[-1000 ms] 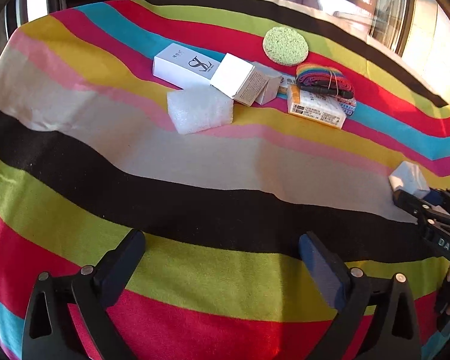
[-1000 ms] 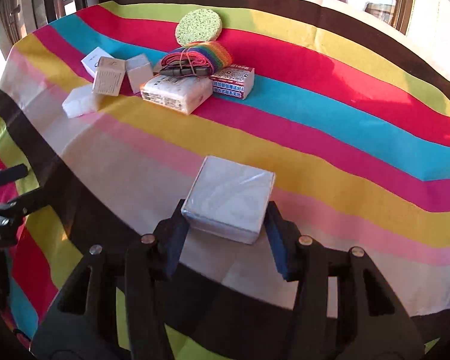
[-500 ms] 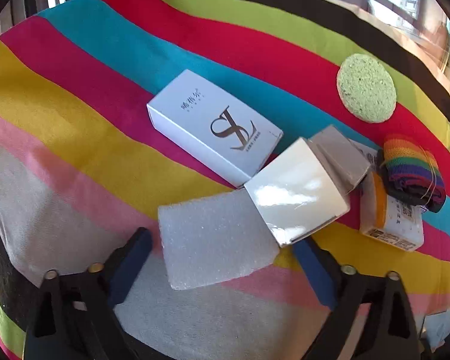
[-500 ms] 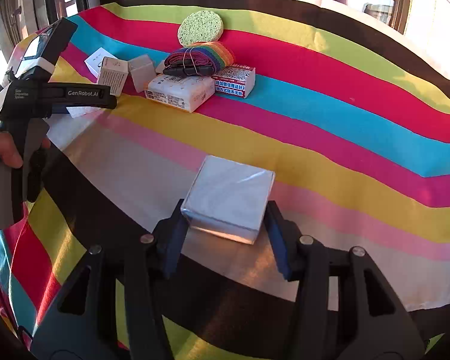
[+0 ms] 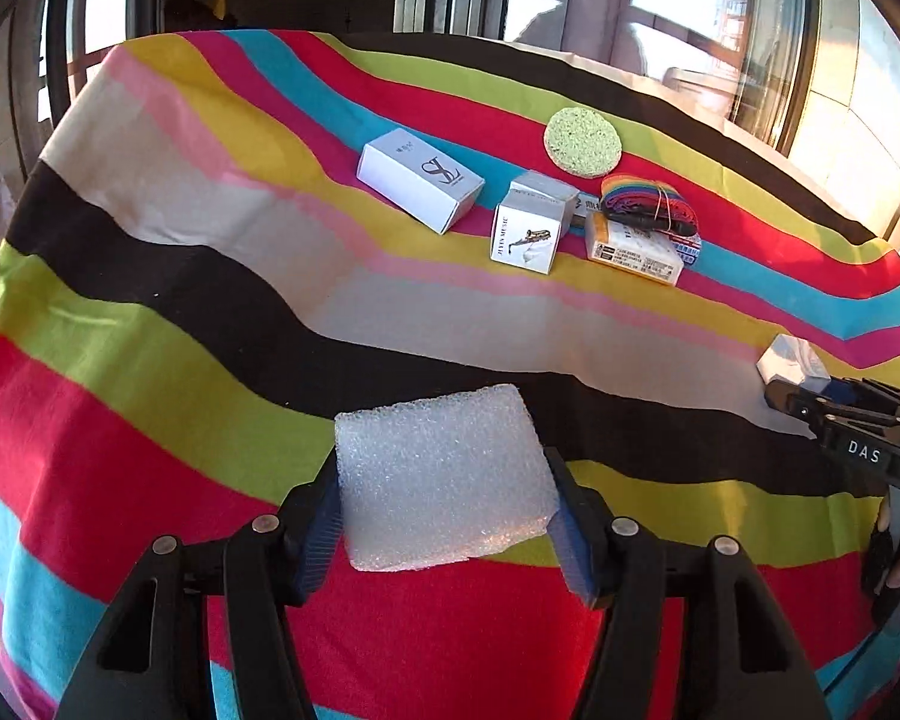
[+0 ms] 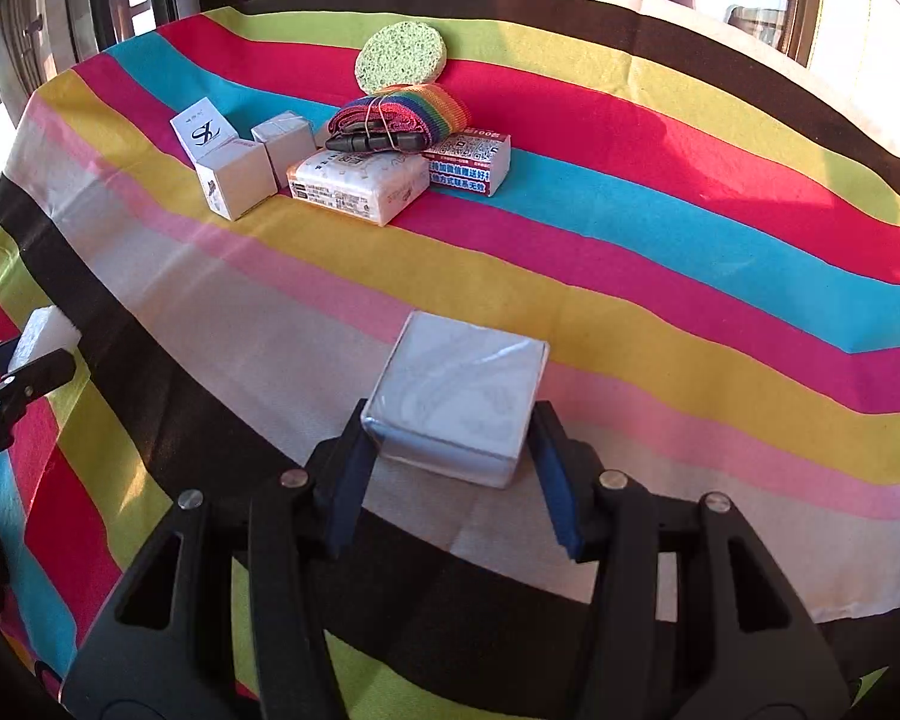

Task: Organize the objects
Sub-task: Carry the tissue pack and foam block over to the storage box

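My left gripper (image 5: 444, 510) is shut on a white foam block (image 5: 444, 474), which hangs above the striped tablecloth (image 5: 150, 312) near its front. My right gripper (image 6: 450, 450) is shut on a plastic-wrapped white tissue pack (image 6: 459, 396) held just above the cloth. At the back stands a cluster: a long white box (image 5: 420, 186), a small white cube box (image 5: 525, 234), a tissue pack with orange print (image 5: 636, 246), a rainbow strap bundle (image 5: 648, 204) and a round green sponge (image 5: 582, 141). The right gripper with its pack (image 5: 792, 360) shows at the left view's right edge.
A red-and-blue printed pack (image 6: 468, 165) lies beside the rainbow strap bundle (image 6: 402, 114). A second small box (image 6: 285, 138) stands behind the cube box (image 6: 237, 180). Windows and a dark frame lie beyond the table's far edge. The cloth drapes over the front and left edges.
My left gripper closed on the foam block beside the boxes, lifted it and drew back toward the table's front. The cube box now stands upright. The right gripper stayed put with its pack.
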The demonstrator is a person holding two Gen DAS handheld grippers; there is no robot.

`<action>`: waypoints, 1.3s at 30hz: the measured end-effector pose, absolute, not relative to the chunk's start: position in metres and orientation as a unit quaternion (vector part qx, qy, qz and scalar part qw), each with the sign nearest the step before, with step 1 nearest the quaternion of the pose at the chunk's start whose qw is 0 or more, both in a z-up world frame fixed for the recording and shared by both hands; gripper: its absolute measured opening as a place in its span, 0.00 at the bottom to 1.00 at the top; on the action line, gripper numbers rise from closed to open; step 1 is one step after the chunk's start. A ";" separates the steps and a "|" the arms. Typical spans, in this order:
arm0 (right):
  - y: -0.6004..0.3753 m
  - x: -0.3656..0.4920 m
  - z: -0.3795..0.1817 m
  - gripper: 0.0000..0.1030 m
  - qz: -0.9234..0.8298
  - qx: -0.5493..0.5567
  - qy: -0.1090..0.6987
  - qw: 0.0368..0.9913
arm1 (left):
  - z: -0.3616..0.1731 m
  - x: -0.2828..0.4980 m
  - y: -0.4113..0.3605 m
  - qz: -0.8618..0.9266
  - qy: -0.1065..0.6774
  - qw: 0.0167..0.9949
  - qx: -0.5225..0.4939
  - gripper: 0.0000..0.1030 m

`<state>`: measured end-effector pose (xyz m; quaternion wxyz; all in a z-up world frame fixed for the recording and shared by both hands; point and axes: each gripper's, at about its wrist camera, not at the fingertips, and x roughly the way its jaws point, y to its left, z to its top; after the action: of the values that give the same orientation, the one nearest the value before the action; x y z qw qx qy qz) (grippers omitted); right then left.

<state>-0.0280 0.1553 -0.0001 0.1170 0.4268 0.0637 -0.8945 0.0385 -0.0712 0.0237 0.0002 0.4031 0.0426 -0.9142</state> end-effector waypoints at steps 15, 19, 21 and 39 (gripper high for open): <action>0.154 -0.018 0.002 0.53 -0.890 0.433 0.056 0.132 | 0.012 0.028 -0.076 -0.904 0.060 0.026 0.422 0.60; 0.151 0.018 0.004 0.53 -0.887 0.438 0.013 0.142 | 0.011 0.026 -0.074 -0.903 0.050 0.029 0.425 0.60; 0.145 0.037 0.003 0.53 -0.888 0.436 0.013 0.149 | 0.011 0.026 -0.072 -0.903 0.044 0.032 0.427 0.60; 0.123 0.118 0.005 0.53 -0.883 0.425 0.057 0.189 | 0.020 0.078 -0.075 -0.910 0.045 0.044 0.411 0.60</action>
<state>0.1180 0.1235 0.0054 0.1893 0.4249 0.0566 -0.8834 0.0777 -0.0746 0.0203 0.0443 0.4107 0.0447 -0.9096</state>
